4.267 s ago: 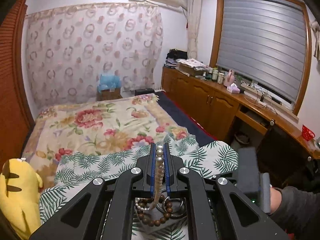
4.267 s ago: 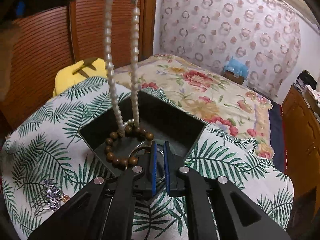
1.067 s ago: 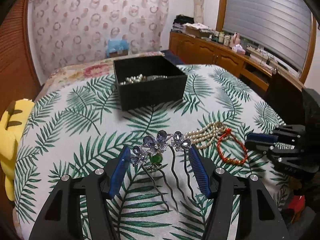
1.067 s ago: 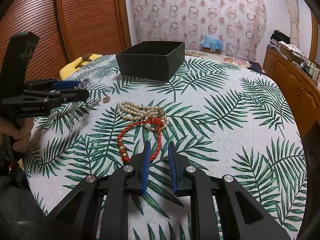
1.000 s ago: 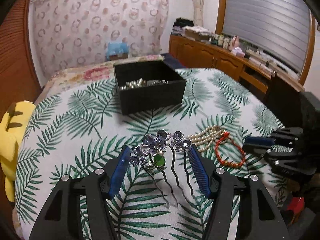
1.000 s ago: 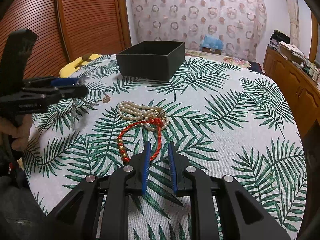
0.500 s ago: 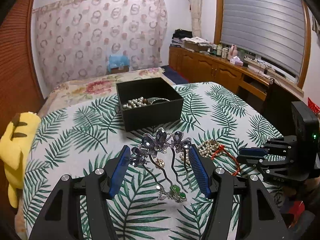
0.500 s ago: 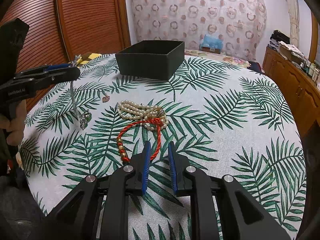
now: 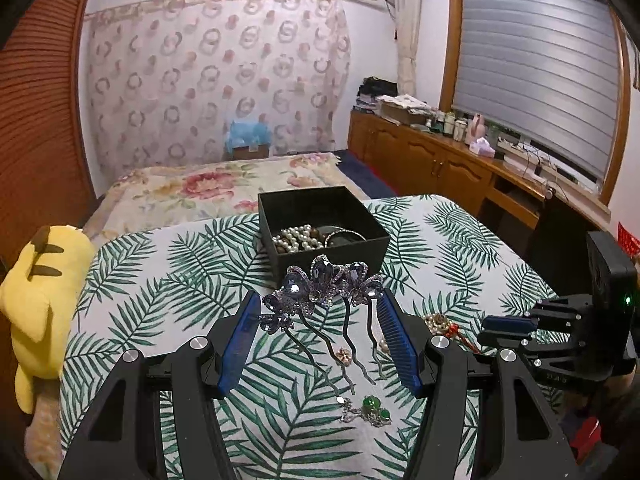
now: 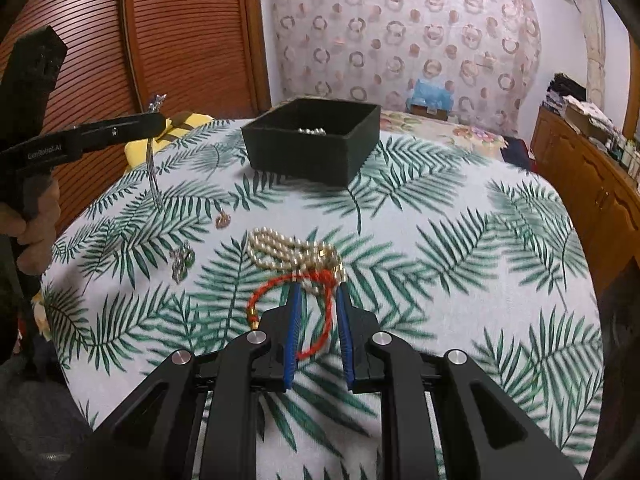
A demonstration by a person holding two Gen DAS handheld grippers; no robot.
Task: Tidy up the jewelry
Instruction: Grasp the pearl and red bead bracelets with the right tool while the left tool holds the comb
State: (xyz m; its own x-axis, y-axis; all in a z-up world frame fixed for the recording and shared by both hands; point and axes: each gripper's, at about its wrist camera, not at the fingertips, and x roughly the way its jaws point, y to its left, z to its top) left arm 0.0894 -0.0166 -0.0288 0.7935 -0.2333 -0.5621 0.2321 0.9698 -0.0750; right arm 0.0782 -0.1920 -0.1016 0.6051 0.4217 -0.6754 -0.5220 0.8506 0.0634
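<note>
My left gripper [image 9: 318,304] is shut on a purple jewelled hair comb [image 9: 320,284] and holds it in the air above the table, short of the black jewelry box [image 9: 320,220], which holds pearls and beads. The comb's prongs hang down in the right wrist view [image 10: 152,176]. My right gripper [image 10: 318,300] is open low over the table, its fingers on either side of a red cord bracelet [image 10: 320,320]. A pearl bracelet [image 10: 292,250] lies just beyond it. A green-stone pendant [image 9: 370,408] and a small gold charm [image 9: 344,356] lie on the cloth.
The table has a palm-leaf cloth [image 10: 460,240]. A yellow plush toy [image 9: 36,280] sits at its left edge. A bed [image 9: 224,180] lies beyond the table, a wooden cabinet [image 9: 440,168] along the right wall, and a wooden door [image 10: 180,40] stands behind the left gripper.
My left gripper has lifted the hair comb off the cloth and moved toward the box. My right gripper has moved forward so its fingers straddle the red bracelet.
</note>
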